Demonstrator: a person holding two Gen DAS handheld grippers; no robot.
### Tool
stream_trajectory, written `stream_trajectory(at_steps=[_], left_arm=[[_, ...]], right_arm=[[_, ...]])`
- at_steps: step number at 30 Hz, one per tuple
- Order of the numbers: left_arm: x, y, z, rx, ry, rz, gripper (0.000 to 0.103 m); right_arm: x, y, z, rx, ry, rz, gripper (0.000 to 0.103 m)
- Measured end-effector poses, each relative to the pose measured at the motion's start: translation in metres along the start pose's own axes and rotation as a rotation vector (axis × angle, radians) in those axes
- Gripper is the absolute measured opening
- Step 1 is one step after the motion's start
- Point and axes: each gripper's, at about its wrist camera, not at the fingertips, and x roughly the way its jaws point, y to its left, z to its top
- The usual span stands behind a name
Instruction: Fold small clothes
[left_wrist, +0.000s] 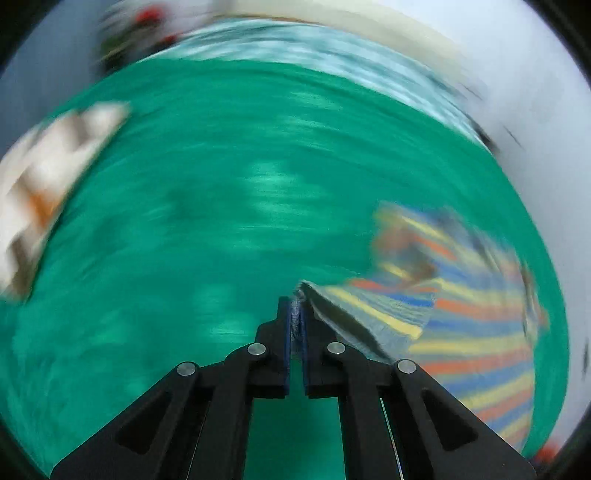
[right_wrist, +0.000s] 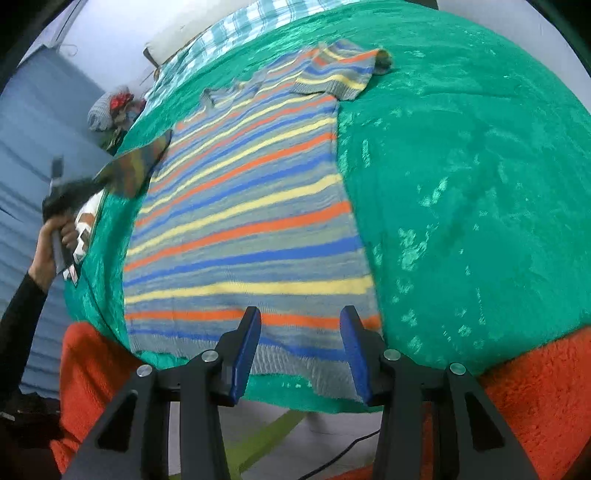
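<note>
The left gripper (left_wrist: 295, 314) is pinching a fold of the striped sweater (right_wrist: 243, 221) between its blue pads (left_wrist: 286, 332), its jaws closed tight on the knit. In the left wrist view the cloth is trailing off to the right from the fingertips, and everything beyond is smeared by motion blur. In the right wrist view that gripper is showing at the left edge, in a hand (right_wrist: 44, 254) with a black sleeve (right_wrist: 18, 317), and it is lifting the sweater's sleeve (right_wrist: 136, 166) clear of the green blanket (right_wrist: 461, 192).

The right gripper (right_wrist: 301, 354) is hanging above the sweater's bottom hem with its jaws partly open; nothing is lying between its pads (right_wrist: 243, 354), and they are touching no cloth.

The sweater is lying flat along the green blanket, hem nearest the right camera, its other sleeve (right_wrist: 340, 70) folded over at the far end. An orange blanket (right_wrist: 535, 398) is lying beneath the green one at the near edge. A checked cloth (right_wrist: 236, 26) is showing at the far end.
</note>
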Motion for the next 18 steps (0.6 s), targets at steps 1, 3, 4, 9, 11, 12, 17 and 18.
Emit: stream_trajectory(at_steps=[1,3,4,9,11,12,17,18], left_arm=[[0.002,0.022,-0.001,-0.061,0.007,0.029,0.002],[0.011,0.059,-0.007,-0.172,0.026,0.078,0.002],[0.019,0.078,-0.012,-0.233,0.045,0.087,0.002],[0.047,0.088,-0.031,-0.263,0.09,0.145,0.0],[0.053,0.085,-0.037,-0.244,0.104,0.178,0.001],[0.049,0.086,-0.038,-0.239,0.103,0.19,0.002],[0.02,0.085,-0.054,-0.226,0.08,0.243,0.06],[0.006,0.083,-0.061,-0.222,0.048,0.248,0.064]], right_arm=[[0.001,0.002,0.002,-0.008,0.0,-0.007,0.045],[0.002,0.007,0.008,-0.033,0.0,-0.029,0.045],[0.002,0.009,0.011,-0.05,0.003,-0.04,0.045],[-0.007,0.01,0.047,-0.111,-0.006,-0.073,0.045],[-0.012,0.008,0.077,-0.167,-0.033,-0.12,0.052],[-0.011,0.008,0.093,-0.203,-0.044,-0.147,0.065],[0.023,0.018,0.182,-0.407,-0.097,-0.242,0.076],[0.036,0.023,0.195,-0.445,-0.097,-0.241,0.076]])
